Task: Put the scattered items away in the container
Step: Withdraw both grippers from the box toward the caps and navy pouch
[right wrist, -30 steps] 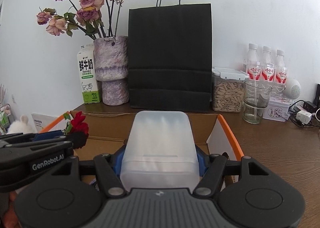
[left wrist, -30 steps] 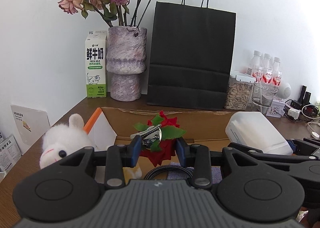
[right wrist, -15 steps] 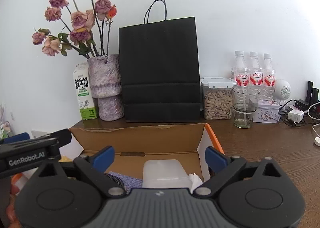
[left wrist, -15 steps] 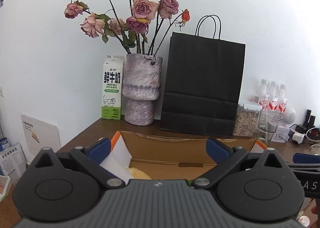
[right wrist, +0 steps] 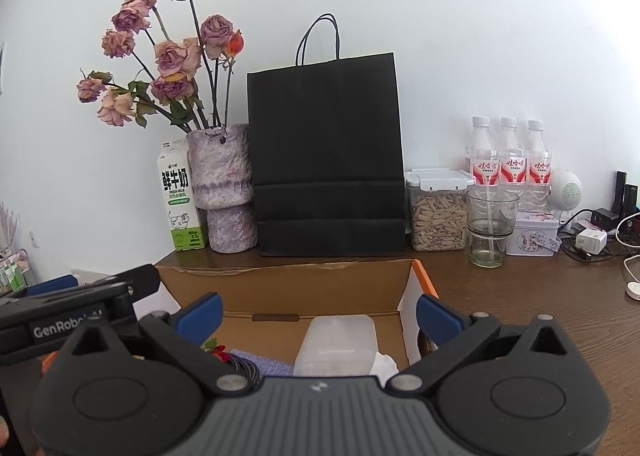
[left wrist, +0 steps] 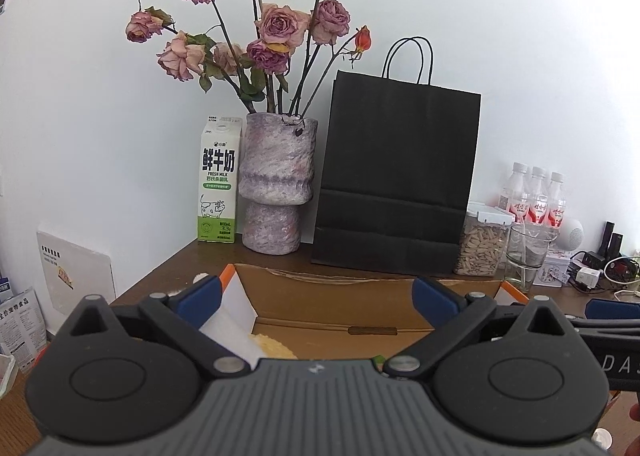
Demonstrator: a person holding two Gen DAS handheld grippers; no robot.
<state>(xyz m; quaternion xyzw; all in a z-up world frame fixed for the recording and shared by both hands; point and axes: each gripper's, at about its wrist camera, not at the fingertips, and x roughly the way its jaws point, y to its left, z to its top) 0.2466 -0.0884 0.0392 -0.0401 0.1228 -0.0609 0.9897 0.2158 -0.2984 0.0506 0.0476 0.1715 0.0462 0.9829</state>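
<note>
Cardboard forms the open box (right wrist: pixel 280 288) sitting on the dark wood tabletop (right wrist: pixel 520 288) in front of you, its flaps edged in orange. Your left hand-held gripper (left wrist: pixel 316 296) hovers above the box's left side with its blue-padded fingers (left wrist: pixel 200 296) spread as wide as they go, having just been opening, and nothing lies between them. Your right hand-held gripper (right wrist: pixel 318 316) hovers above the box's right side, likewise spread wide after just opening, and also empty.

Inside the box, seen from the right wrist, a frosted white plastic container (right wrist: pixel 338 344) lies near the right wall, with a crumpled white tissue (right wrist: pixel 386 364) just beside it. A blue woven cloth (right wrist: pixel 264 364) lies to its left, and a red artificial flower (right wrist: pixel 214 350) peeks out near the left finger. From the left wrist, something yellow (left wrist: pixel 272 346) shows at the box's left end.

Behind the box stand a green-and-white milk carton (left wrist: pixel 218 184), a mottled purple vase (left wrist: pixel 276 184) of faded roses, a black paper bag (left wrist: pixel 396 176), a clear jar of seeds (right wrist: pixel 438 212), a glass cup (right wrist: pixel 490 224) and three water bottles (right wrist: pixel 508 156).
</note>
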